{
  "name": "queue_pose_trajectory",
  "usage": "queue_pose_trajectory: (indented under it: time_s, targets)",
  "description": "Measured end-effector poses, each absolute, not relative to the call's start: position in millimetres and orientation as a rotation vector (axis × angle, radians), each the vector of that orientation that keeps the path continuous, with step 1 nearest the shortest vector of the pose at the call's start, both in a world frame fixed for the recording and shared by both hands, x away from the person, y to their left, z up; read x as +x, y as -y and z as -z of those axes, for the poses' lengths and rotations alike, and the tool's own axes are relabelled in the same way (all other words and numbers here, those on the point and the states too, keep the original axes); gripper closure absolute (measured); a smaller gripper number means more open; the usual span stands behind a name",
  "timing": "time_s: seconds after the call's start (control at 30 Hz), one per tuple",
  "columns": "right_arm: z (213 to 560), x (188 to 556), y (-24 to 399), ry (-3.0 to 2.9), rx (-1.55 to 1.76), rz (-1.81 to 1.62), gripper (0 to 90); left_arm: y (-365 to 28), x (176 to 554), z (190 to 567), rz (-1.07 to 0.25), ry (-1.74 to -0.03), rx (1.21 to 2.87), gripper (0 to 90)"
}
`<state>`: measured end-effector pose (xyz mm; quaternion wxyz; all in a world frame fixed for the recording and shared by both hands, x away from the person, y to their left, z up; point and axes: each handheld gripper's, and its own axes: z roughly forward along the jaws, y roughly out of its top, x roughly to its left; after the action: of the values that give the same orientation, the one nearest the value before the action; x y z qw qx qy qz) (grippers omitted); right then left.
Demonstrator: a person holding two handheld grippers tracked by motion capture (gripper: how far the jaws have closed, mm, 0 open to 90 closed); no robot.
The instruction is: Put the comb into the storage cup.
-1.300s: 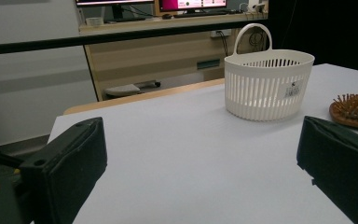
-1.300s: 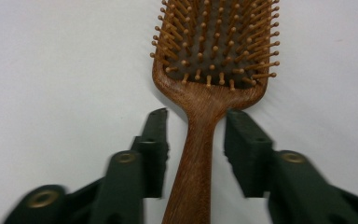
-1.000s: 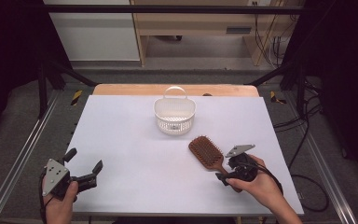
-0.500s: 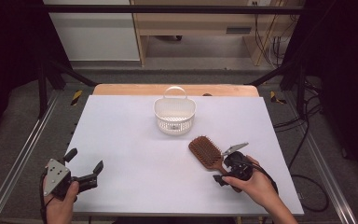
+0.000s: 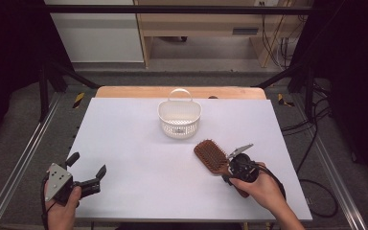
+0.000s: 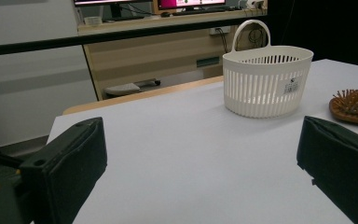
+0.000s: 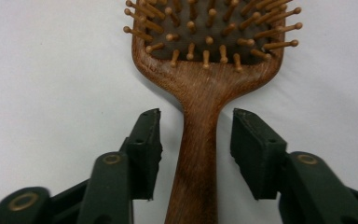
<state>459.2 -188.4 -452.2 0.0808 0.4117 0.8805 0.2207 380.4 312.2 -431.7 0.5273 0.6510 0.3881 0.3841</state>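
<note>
Closing in on the hairbrush (image 7: 204, 88) now. It lies bristles-up on the counter (image 5: 139, 158), toward my right side, head angled up toward the white basket (image 5: 179, 120) and handle pointing back at my right hand (image 5: 263, 189). Through the right gripper view the wooden handle runs straight up between my jaws, and the right gripper (image 7: 196, 133) has just been closing around it: the jaws stand half narrowed, one on each side of the neck, with a sliver of counter visible between each pad and the wood. So no squeeze yet, I'm only straddling it.

Further out, the basket sits well apart from the brush, near the far middle of the counter, upright with its loop handle up. My left gripper (image 5: 86, 167) hovers at the near left corner, jaws wide, nothing in them; in its own view I'm looking across bare counter at the basket.

Risks from here, as I judge it: the handle is narrow and smooth and tapers, so if the pads land unevenly the brush may pivot or squirt forward. Gripping this far back, the heavy head could droop once lifted. And if I pinch too low, the jaws scrape the counter instead of seating on wood.
</note>
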Motion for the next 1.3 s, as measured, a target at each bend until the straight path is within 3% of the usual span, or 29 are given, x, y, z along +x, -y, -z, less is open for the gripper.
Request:
queue_pose_trajectory:
  time_s: [0.4,0.8,1.3]
  targets:
    - [455.1,462.6,184.3,-2.63,1.228,-0.591,66.2,-312.3,380.2,431.6,-0.919,-0.929,1.555,1.4]
    - [453.9,468.7,182.8,-2.645,1.298,-0.55,72.1,-310.4,380.0,431.9,-0.922,-0.924,1.566,1.4]
    - [453.9,464.4,182.1,-2.635,1.211,-0.562,72.9,-309.9,379.7,431.9,-0.917,-0.921,1.564,1.4]
